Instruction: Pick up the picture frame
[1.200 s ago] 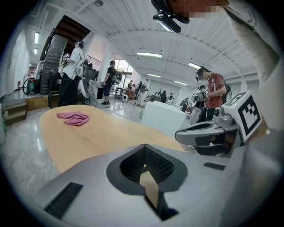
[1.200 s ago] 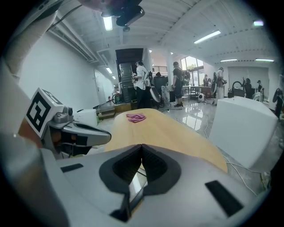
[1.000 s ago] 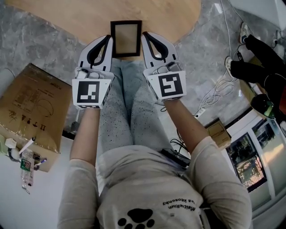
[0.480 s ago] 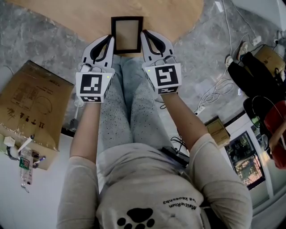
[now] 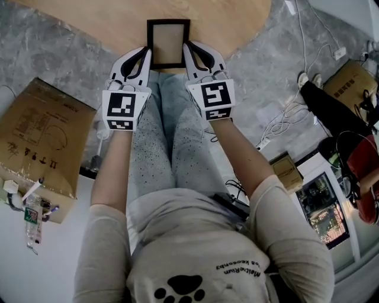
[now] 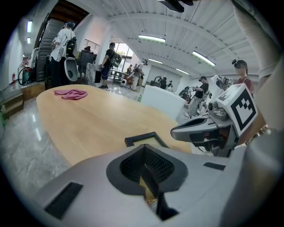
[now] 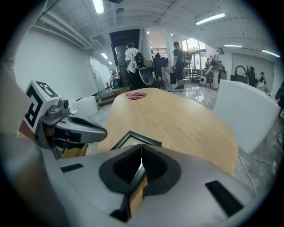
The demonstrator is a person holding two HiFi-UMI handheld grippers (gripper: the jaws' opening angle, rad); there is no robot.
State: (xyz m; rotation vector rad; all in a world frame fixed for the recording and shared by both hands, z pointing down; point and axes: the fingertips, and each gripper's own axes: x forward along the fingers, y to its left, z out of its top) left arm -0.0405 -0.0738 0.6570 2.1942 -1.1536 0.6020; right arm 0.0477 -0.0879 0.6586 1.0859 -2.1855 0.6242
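A black picture frame [image 5: 169, 42] with a tan panel lies flat on the round wooden table [image 5: 106, 18], close to its near edge. My left gripper [image 5: 145, 53] is at the frame's lower left side and my right gripper [image 5: 188, 48] at its lower right side. Both are shut with nothing between the jaws. In the left gripper view the frame [image 6: 144, 138] lies just beyond my shut left gripper [image 6: 144, 148], and the right gripper [image 6: 195, 131] shows beside it. In the right gripper view the frame [image 7: 133, 138] peeks over my shut right gripper [image 7: 141, 150].
A cardboard box [image 5: 41, 139] stands on the floor at the left. Cables and a power strip [image 5: 290, 118] lie on the floor at the right. A pink cloth [image 6: 71, 93] lies at the table's far end. People stand in the background hall.
Both grippers have sunk toward the table edge and tilted further down, still flanking the frame. Their jaws stayed shut. The frame has not moved.
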